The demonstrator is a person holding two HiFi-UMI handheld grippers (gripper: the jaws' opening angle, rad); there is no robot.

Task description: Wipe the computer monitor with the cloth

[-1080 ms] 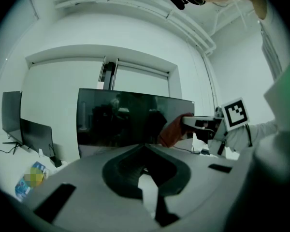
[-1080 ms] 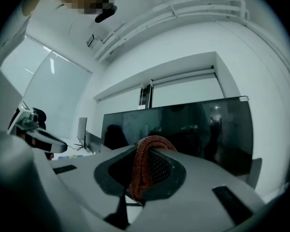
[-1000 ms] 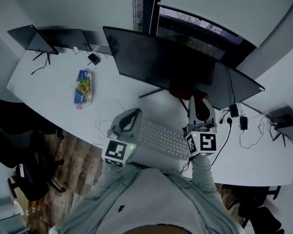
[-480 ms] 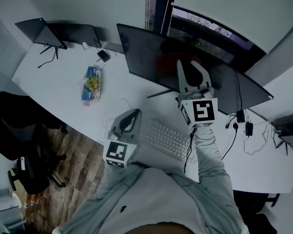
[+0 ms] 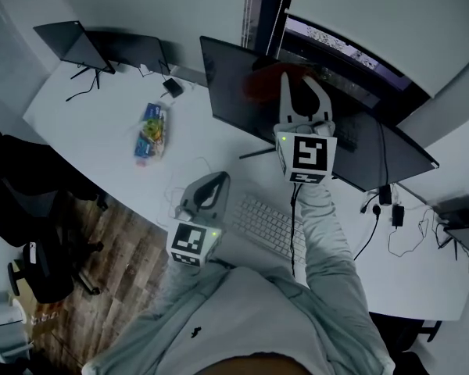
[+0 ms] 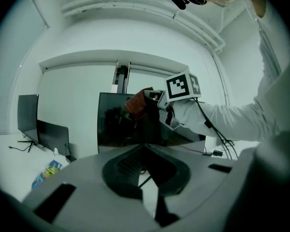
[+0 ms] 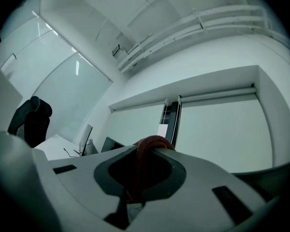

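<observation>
Now higher: cloth point(image 5: 257, 85) at monitor point(image 5: 362, 151) top.

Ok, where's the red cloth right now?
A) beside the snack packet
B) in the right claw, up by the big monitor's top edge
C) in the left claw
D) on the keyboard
B: the cloth is pinched in the right claw, raised to the top part of the monitor.

Cloth point(image 5: 258, 84) perhaps half-hidden behind right tongs point(image 5: 298, 80)
</observation>
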